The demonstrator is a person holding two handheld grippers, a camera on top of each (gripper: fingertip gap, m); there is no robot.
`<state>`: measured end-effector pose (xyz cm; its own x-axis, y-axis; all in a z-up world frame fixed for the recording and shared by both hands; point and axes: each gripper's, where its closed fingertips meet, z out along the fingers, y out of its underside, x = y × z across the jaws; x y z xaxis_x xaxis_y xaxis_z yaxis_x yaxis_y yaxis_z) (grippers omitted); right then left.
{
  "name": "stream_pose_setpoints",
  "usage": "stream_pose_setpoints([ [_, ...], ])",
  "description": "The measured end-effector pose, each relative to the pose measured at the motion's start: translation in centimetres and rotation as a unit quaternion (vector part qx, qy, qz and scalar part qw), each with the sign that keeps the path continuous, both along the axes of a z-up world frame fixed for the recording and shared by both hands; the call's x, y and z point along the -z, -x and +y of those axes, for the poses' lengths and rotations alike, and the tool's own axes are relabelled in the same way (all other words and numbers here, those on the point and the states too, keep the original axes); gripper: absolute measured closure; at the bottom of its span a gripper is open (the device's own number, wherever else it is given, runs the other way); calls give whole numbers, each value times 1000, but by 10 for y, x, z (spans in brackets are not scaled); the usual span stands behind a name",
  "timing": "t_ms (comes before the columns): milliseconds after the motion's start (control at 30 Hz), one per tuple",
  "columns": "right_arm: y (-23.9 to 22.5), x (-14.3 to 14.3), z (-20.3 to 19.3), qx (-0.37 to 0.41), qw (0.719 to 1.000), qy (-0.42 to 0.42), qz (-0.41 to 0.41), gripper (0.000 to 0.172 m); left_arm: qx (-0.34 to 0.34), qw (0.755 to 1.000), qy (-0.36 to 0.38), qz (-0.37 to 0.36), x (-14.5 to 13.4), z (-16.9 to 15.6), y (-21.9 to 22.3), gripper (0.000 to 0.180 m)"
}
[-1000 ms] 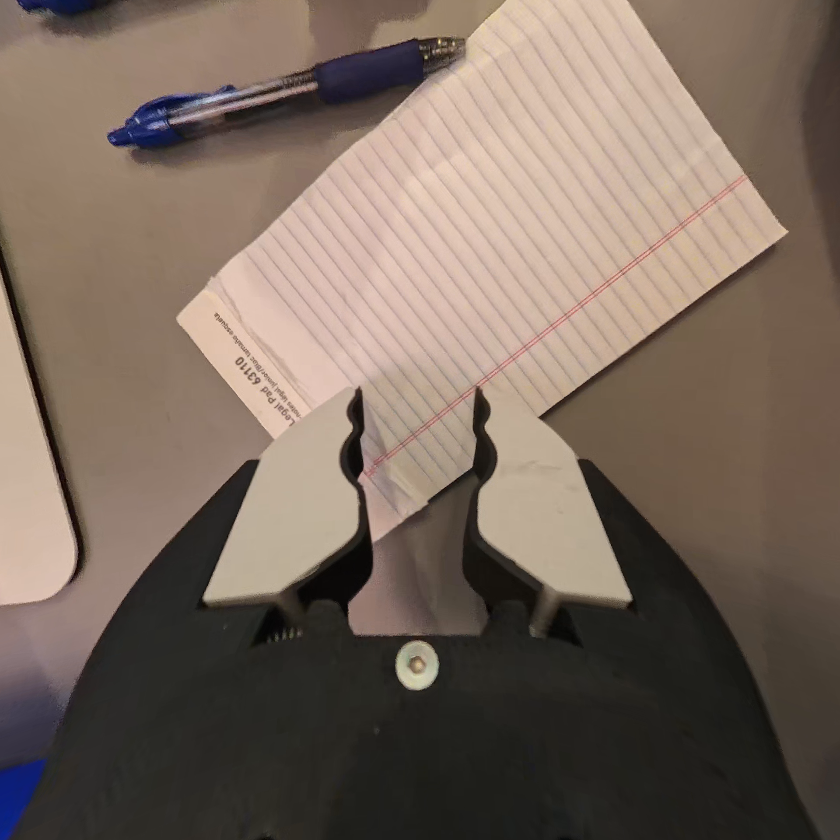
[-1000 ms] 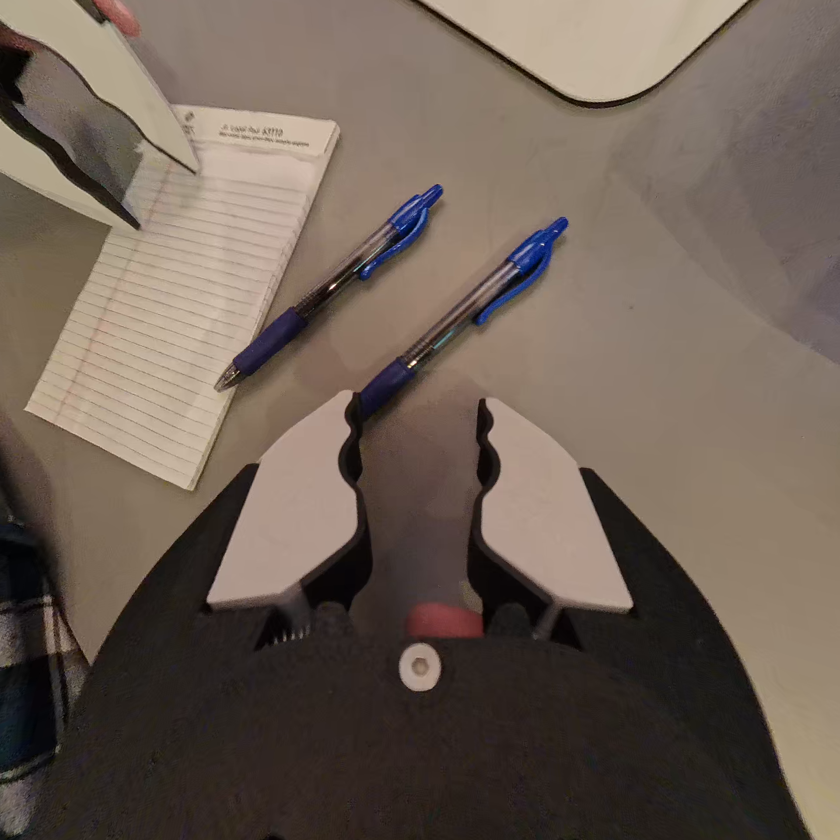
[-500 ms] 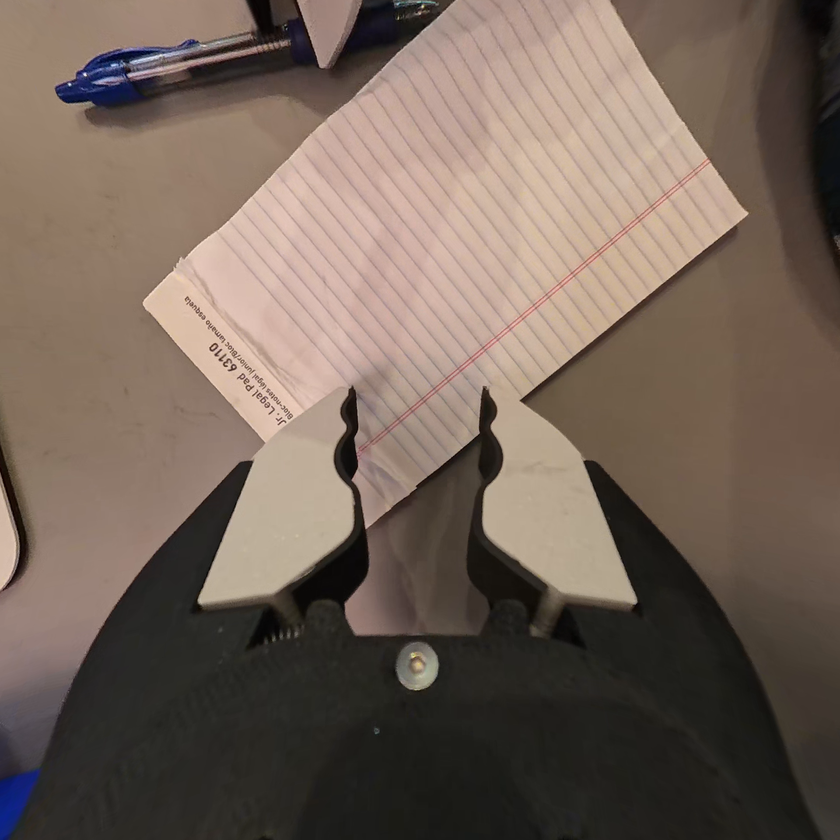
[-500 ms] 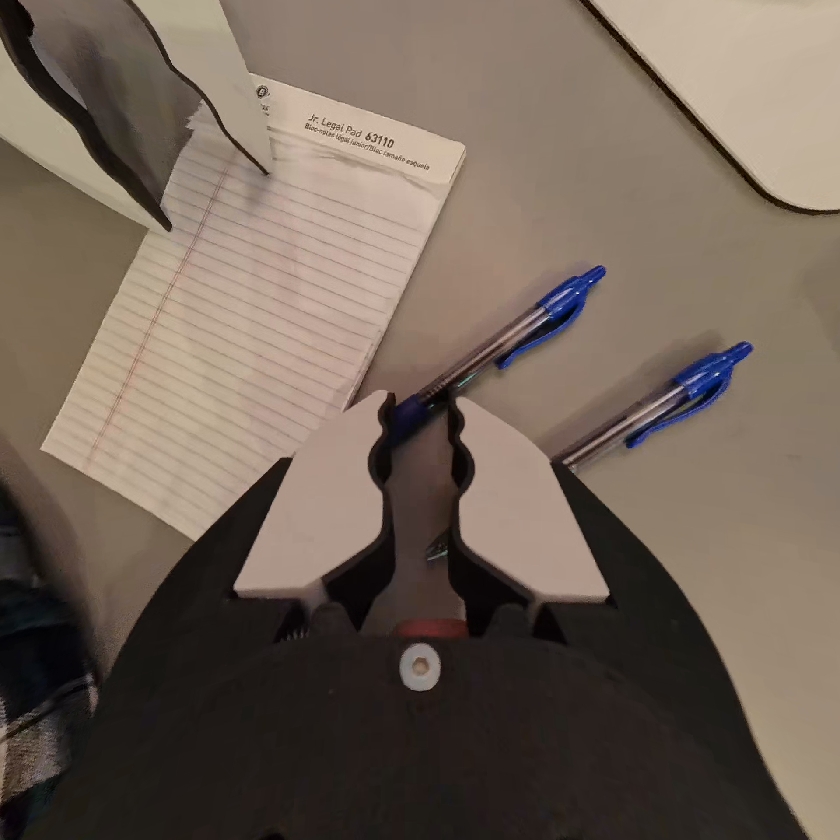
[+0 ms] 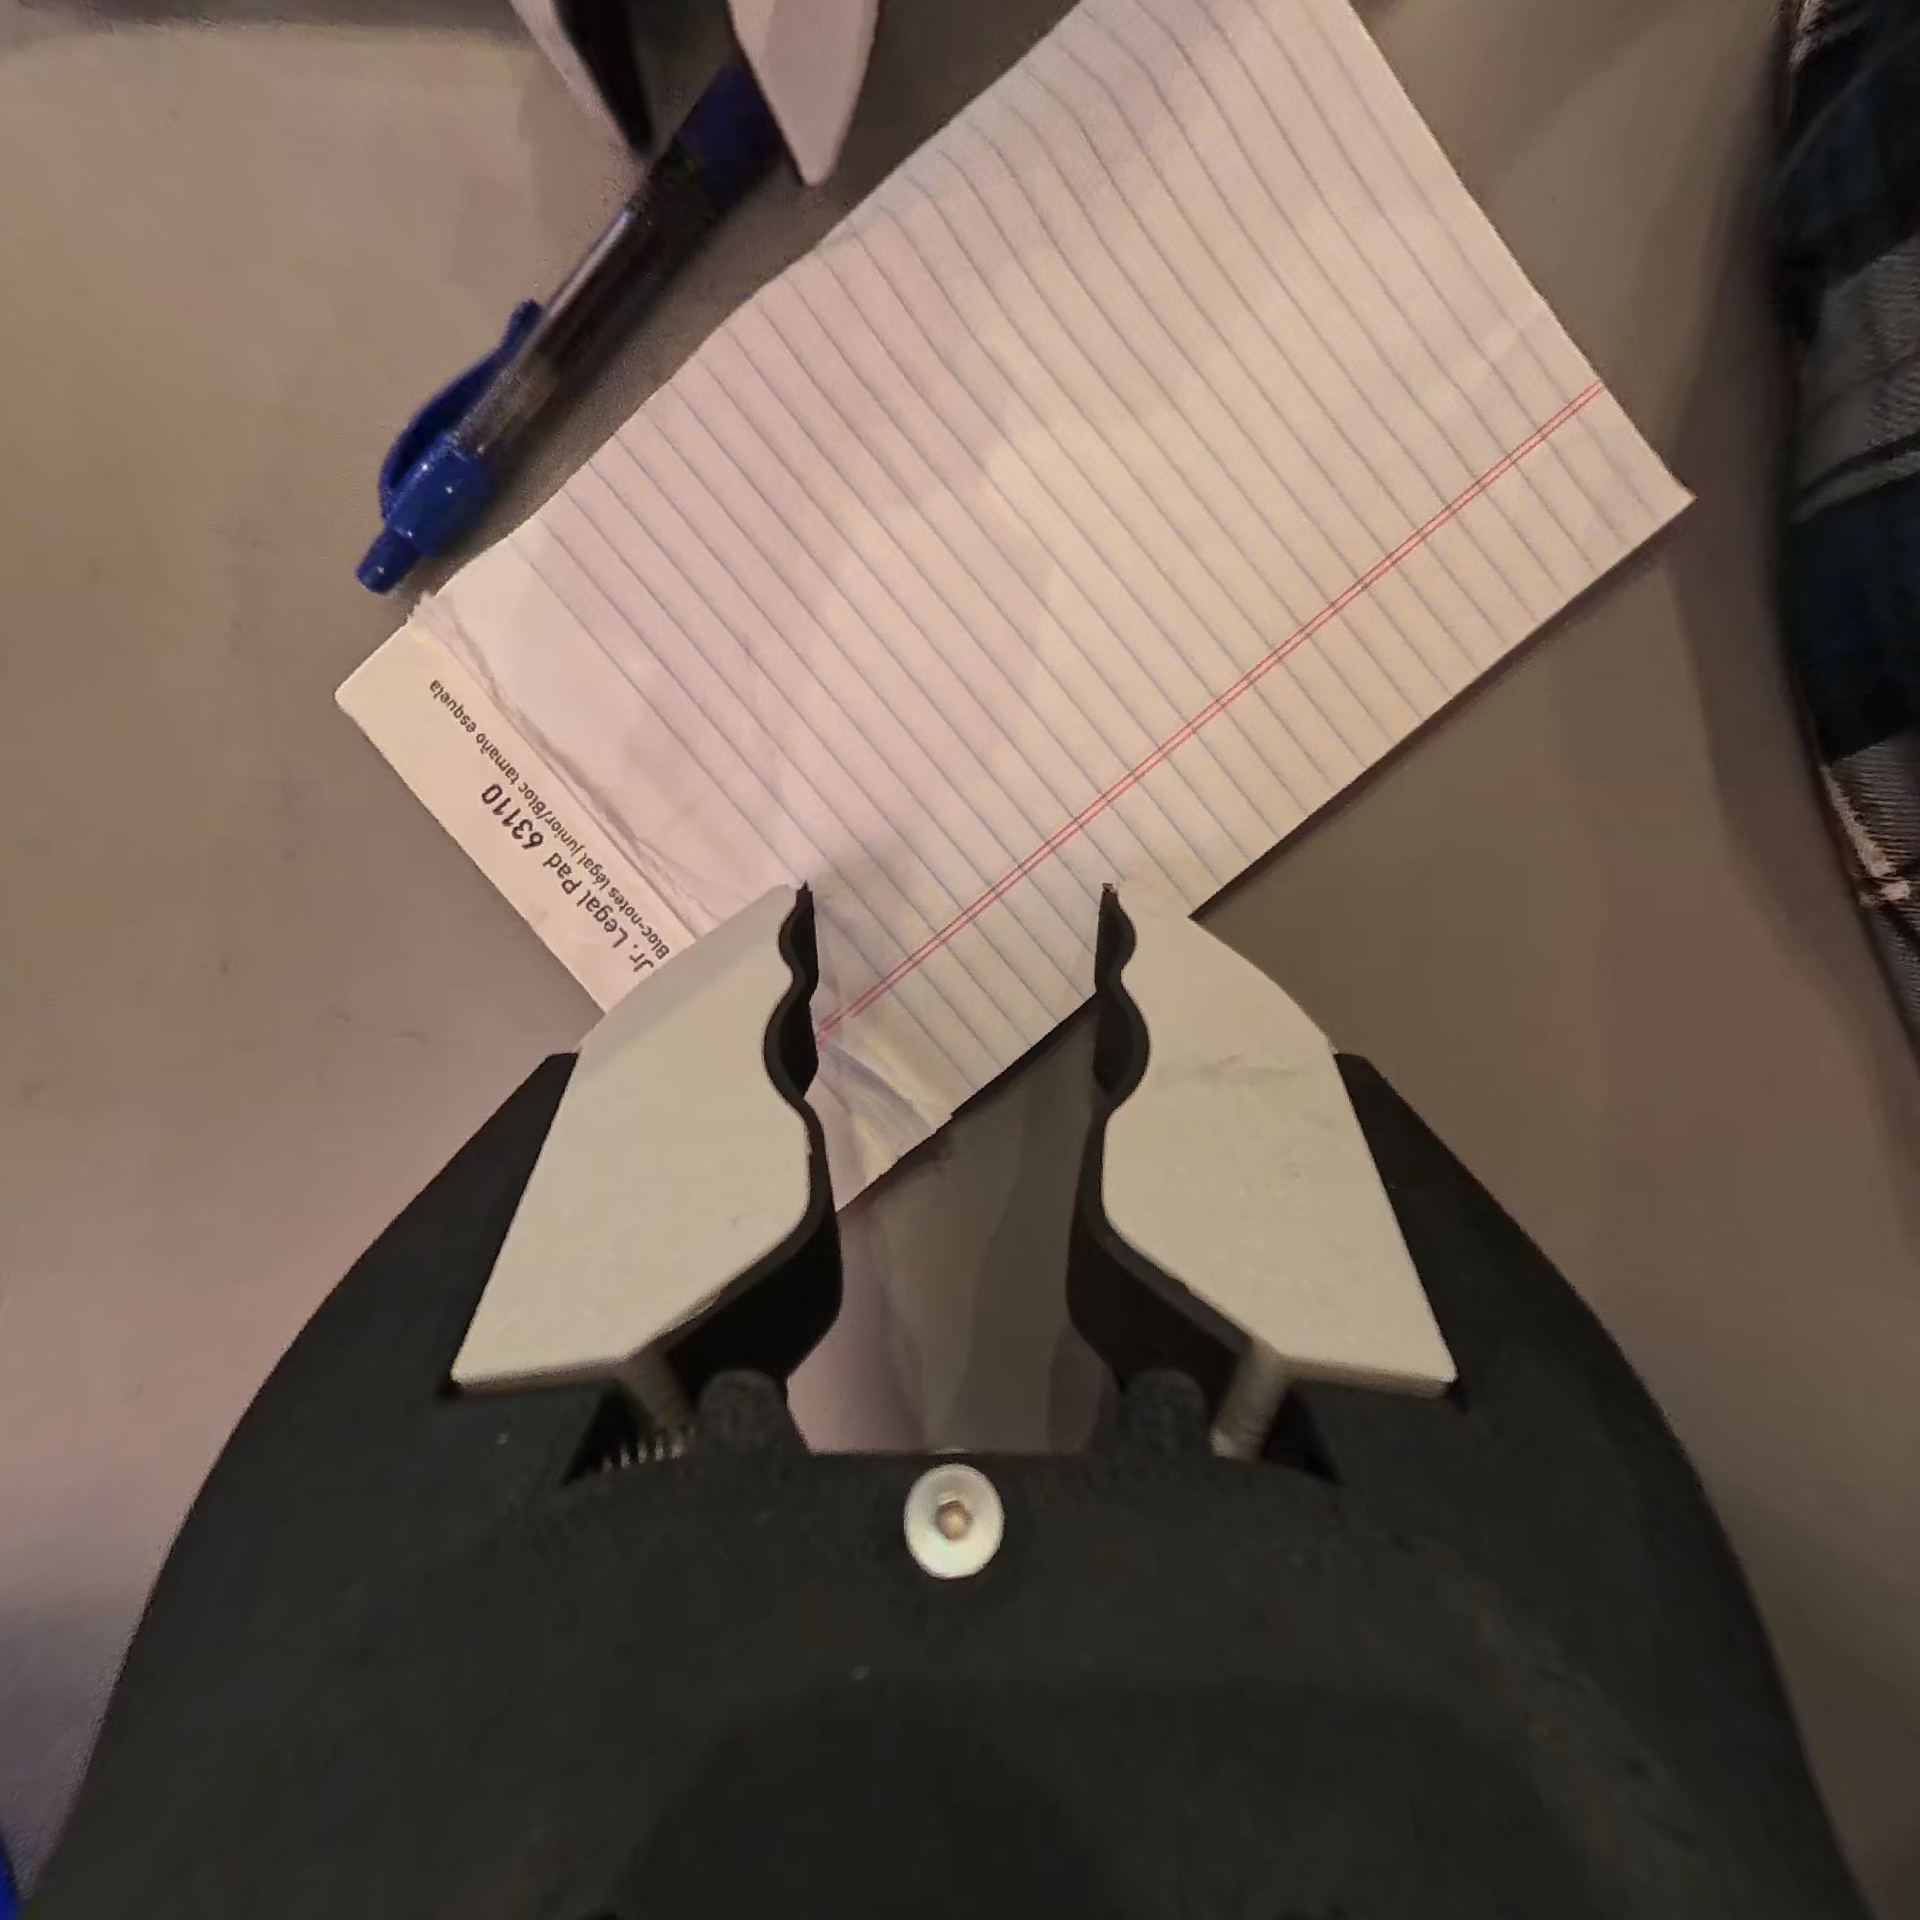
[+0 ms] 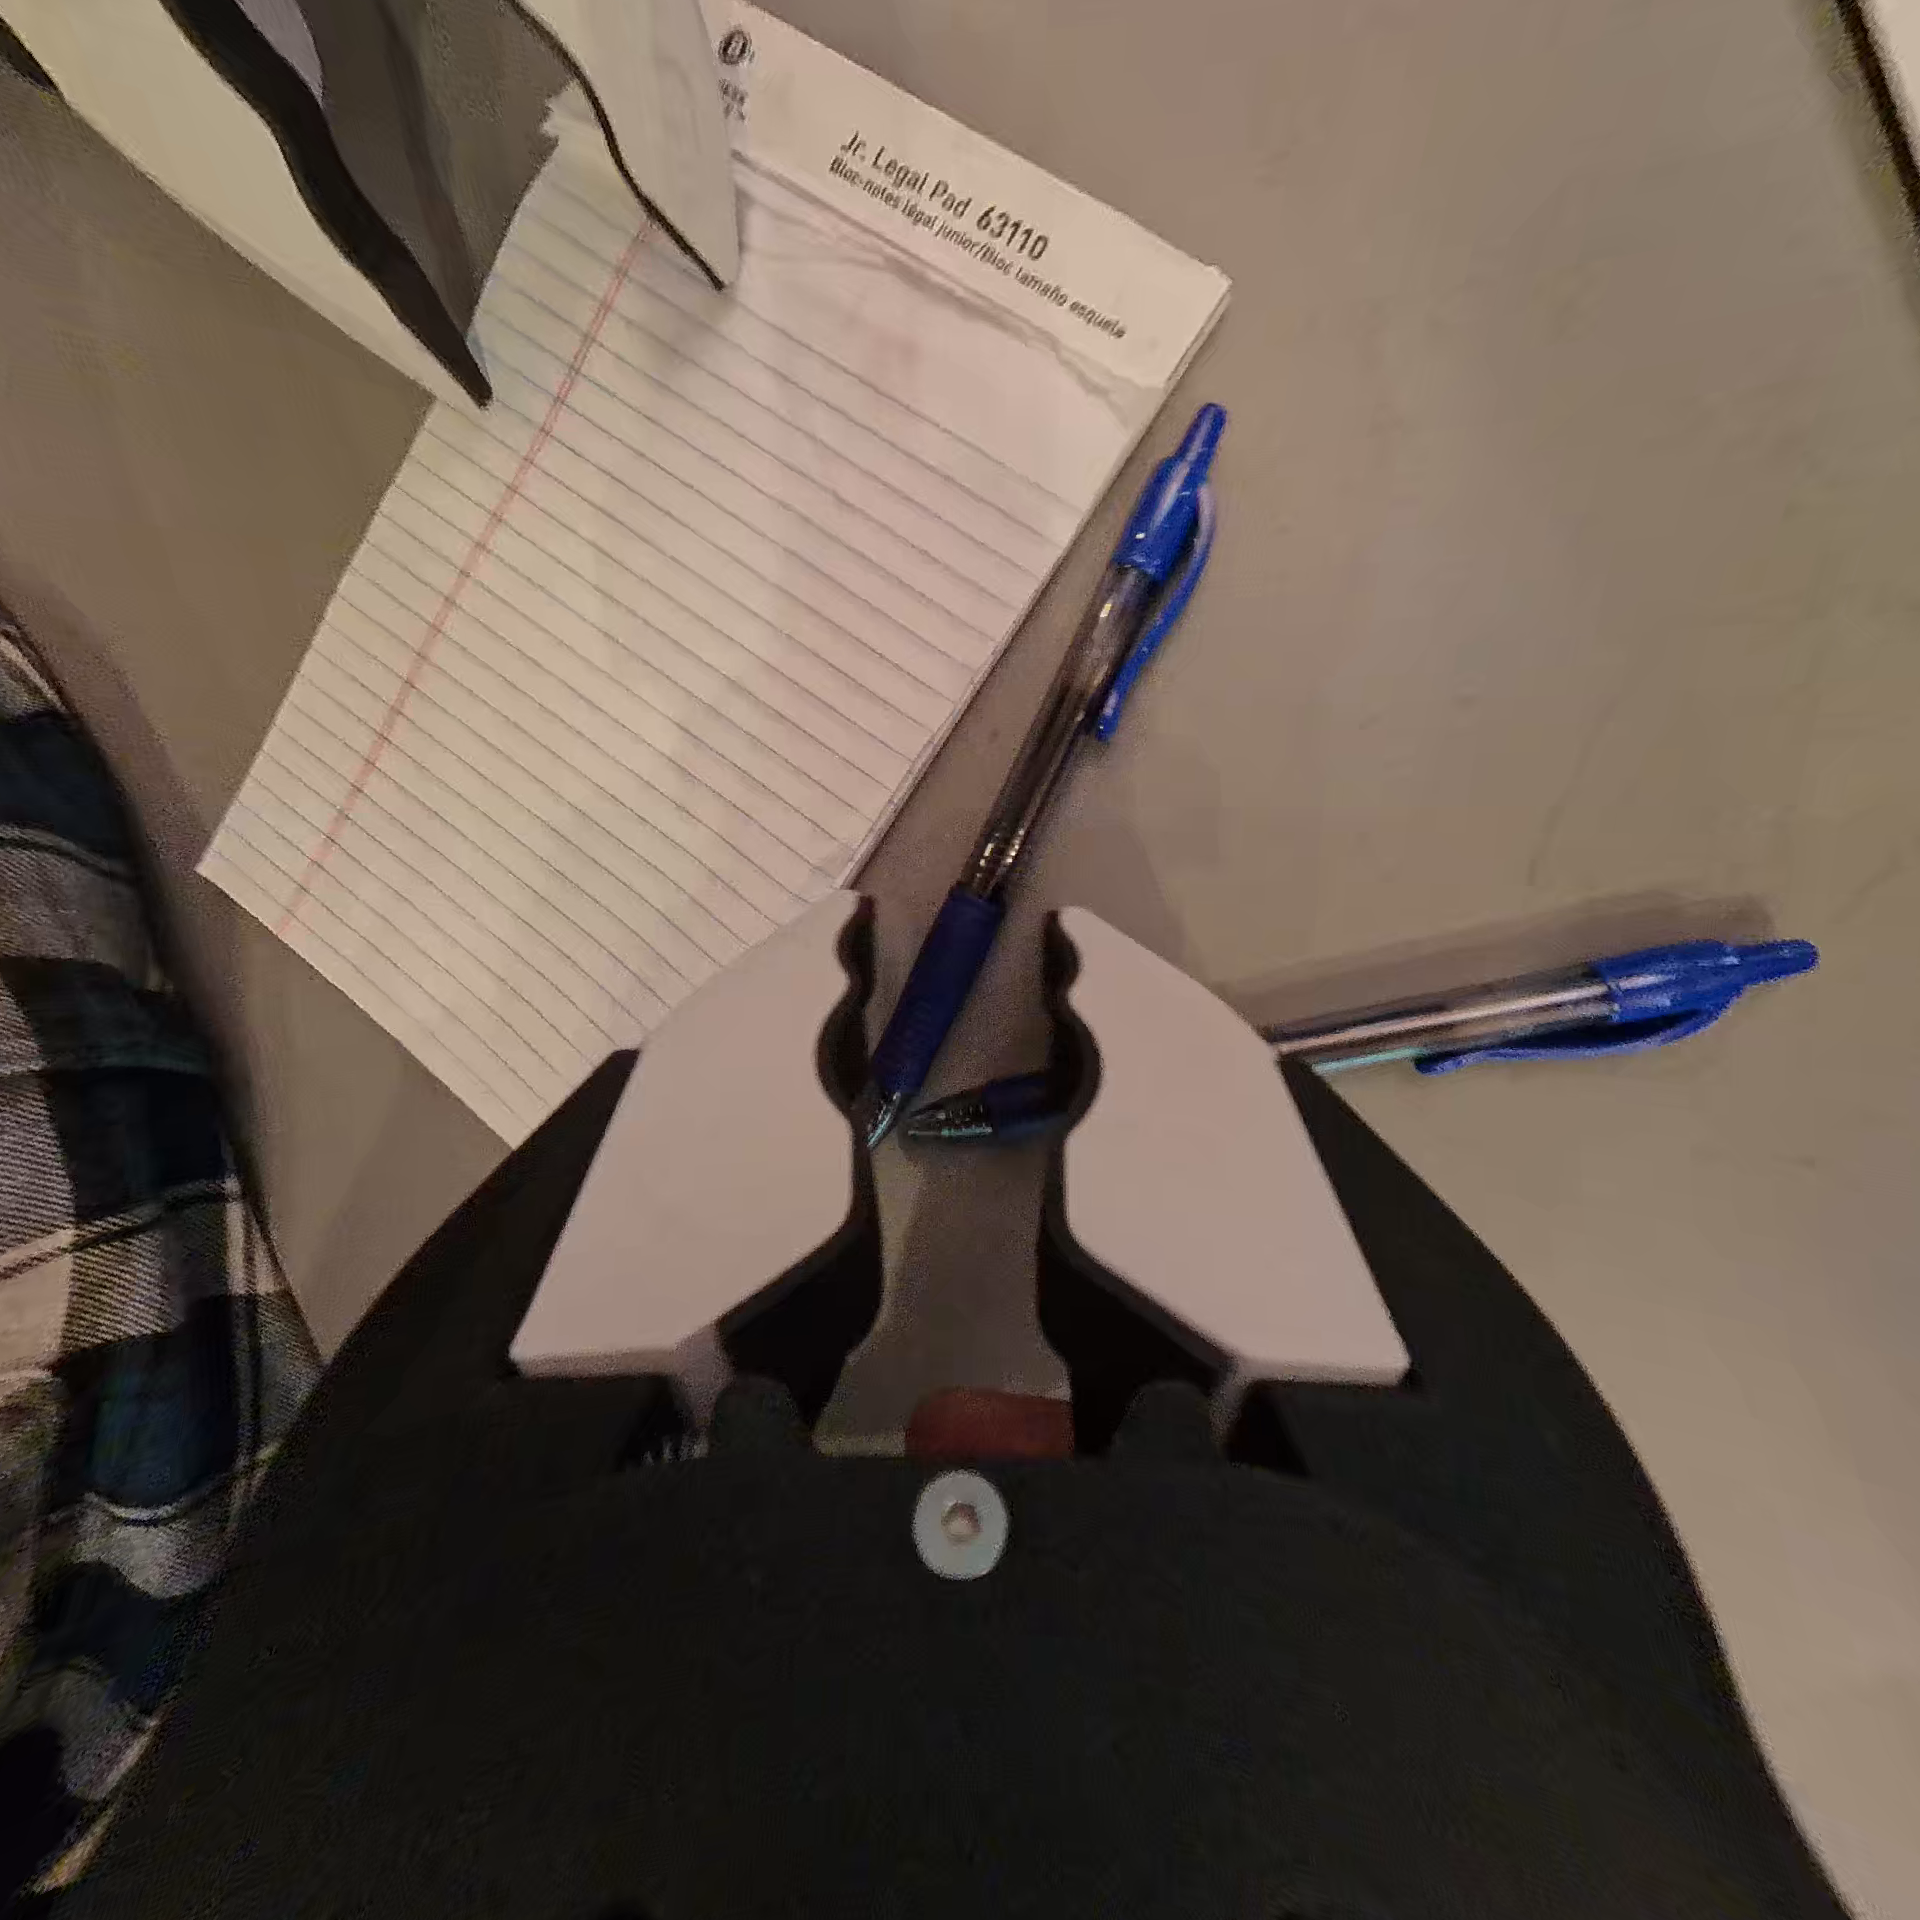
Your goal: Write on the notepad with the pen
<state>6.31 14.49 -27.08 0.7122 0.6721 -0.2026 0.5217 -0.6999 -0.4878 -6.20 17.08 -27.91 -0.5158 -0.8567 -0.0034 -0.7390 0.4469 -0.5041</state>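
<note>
Pen (image 6: pixel 1049 748) lies loose between parted right fingers (image 6: pixel 727 1101); left fingers (image 5: pixel 665 1132) wide over notepad (image 5: pixel 1039 540).

Each gripper (image 5: pixel 954 904) (image 6: pixel 956 920): matte black textured housing, broad and rounded. Two light grey angular fingers (image 5: pixel 665 1174) with black wavy inner pads. Silver washer and screw (image 5: pixel 953 1522) centred below the fingers. Person wears plaid sleeve (image 6: pixel 94 1143), dark blue and white.

The left gripper (image 5: pixel 954 920) points downward with fingers spread wide, while the right gripper (image 6: pixel 956 920) is angled down, jaws parted.
</note>
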Motion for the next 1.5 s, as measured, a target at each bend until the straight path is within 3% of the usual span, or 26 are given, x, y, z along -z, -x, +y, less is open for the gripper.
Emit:
stream_pose_setpoints([
  [100, -11, -16, 4, 46, 998, -33, 21, 137, -6, 1000, -10, -12, -3, 5, -1, 125],
  [167, -34, -22, 12, 120, 991, -61, 8, 141, -14, 1000, 8, -16, -8, 6, 1, 125],
  [300, -59, -5, 15, 192, 979, -57, -26, 129, -25, 999, 5, -24, -13, 12, 0, 124],
  [400, -54, 3, 19, 188, 980, -52, -35, 130, -26, 1000, 1, -14, -7, 13, 1, 124],
  [467, -51, 5, 19, 168, 983, -45, -50, 147, -26, 1000, 7, -5, -1, 11, 1, 124],
  [567, -44, 5, 16, 119, 991, -38, -55, 157, -27, 1000, 3, -9, 0, 10, 0, 124],
  [767, -46, 6, 7, 17, 997, -32, -65, 160, -61, 998, 4, -19, 0, 4, -5, 124],
  [1033, -45, 6, 7, 1, 999, -20, -43, 160, -124, 991, 1, -41, -1, -5, -14, 123],
  [1100, -46, 6, 7, 4, 999, -26, -37, 161, -117, 992, -2, -47, -2, -5, -13, 116],
  [1167, -45, 2, 8, 12, 999, -34, -11, 161, -122, 991, 11, -50, -7, -2, -12, 103],
  [1300, -33, -28, 18, 41, 990, -72, 111, 161, -157, 977, 36, -142, -51, 17, -27, 105],
  [1500, 2, -90, 33, 63, 921, -86, 375, 161, -182, 929, 54, -317, -125, 40, -78, 98],
])
